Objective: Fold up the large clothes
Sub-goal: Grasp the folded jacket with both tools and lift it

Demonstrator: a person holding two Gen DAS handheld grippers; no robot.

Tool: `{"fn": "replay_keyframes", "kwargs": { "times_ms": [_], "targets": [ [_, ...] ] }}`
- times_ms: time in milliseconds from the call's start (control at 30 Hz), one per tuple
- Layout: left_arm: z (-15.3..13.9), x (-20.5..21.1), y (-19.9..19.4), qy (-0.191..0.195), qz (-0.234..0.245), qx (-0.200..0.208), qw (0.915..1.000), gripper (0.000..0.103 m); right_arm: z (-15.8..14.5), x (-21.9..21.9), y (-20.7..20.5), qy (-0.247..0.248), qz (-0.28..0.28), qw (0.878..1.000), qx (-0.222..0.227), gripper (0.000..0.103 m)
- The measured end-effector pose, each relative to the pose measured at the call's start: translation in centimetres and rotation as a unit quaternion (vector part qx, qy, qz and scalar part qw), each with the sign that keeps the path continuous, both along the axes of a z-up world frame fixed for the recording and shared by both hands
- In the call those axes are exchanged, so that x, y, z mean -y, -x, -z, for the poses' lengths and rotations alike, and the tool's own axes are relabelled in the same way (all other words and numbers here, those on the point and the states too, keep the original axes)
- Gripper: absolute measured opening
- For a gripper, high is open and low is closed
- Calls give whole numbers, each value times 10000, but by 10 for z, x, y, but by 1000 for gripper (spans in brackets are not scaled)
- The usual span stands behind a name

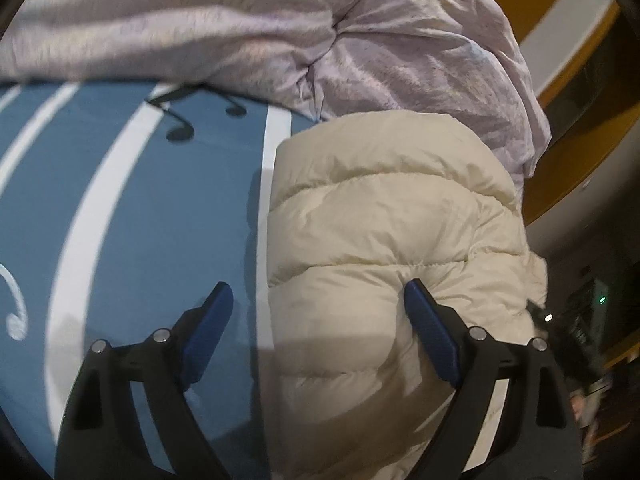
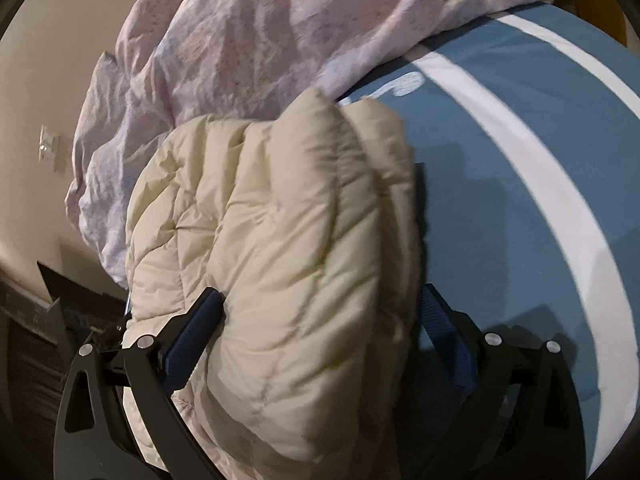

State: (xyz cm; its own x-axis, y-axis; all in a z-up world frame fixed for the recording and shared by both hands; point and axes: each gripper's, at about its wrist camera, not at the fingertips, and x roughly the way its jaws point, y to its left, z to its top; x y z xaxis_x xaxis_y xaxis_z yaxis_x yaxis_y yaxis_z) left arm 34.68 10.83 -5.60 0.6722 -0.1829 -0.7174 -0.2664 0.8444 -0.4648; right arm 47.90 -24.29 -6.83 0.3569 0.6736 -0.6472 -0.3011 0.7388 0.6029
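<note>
A cream quilted puffer jacket (image 1: 384, 240) lies folded on a blue bed sheet with white stripes (image 1: 160, 220). My left gripper (image 1: 318, 304) is open; its right finger presses on the jacket, its left finger is over the sheet. In the right wrist view the jacket (image 2: 288, 240) bulges up between my right gripper's fingers (image 2: 320, 312). The jaws stand wide with the thick folded part between them. The right fingertip is partly hidden behind the jacket.
A crumpled lilac duvet (image 1: 320, 32) is heaped beyond the jacket; it also shows in the right wrist view (image 2: 240, 40). A yellow wooden bed frame (image 1: 560, 128) and dark floor lie to the right. A beige wall with a switch plate (image 2: 48, 148) is at left.
</note>
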Motion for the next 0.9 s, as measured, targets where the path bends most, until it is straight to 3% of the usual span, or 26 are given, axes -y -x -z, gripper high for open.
{"fn": "replay_keyframes", "kwargs": {
  "times_ms": [133,233,300,400,467,567,700,900],
  "targets": [
    [7,-2,-3,336,52,-23,9994,88,0,-12,-2,-41,-199,9998,52,98],
    [12,-4,-5,710,118,-18,9974,85,4,-16,-5,-288,-344,9990,-92,88],
    [15,-6,-7,1056,206,55,9942,74,5,-18,-7,-445,-406,9980,-169,76],
    [13,-9,-4,1271,237,187,9914,56,4,-22,-9,-762,-507,9955,-241,60],
    [10,-14,0,1309,200,272,9908,44,0,-27,-9,-836,-583,9946,-188,50],
    [0,-27,7,1280,81,450,9907,36,-9,-44,-11,-917,-745,9930,-76,40],
    [-13,-50,13,1079,-131,611,9922,33,-21,-77,-16,-1026,-992,9897,76,32],
    [-32,-90,21,780,-503,834,9922,32,-34,-132,-29,-1084,-1377,9841,272,29]
  ]
}}
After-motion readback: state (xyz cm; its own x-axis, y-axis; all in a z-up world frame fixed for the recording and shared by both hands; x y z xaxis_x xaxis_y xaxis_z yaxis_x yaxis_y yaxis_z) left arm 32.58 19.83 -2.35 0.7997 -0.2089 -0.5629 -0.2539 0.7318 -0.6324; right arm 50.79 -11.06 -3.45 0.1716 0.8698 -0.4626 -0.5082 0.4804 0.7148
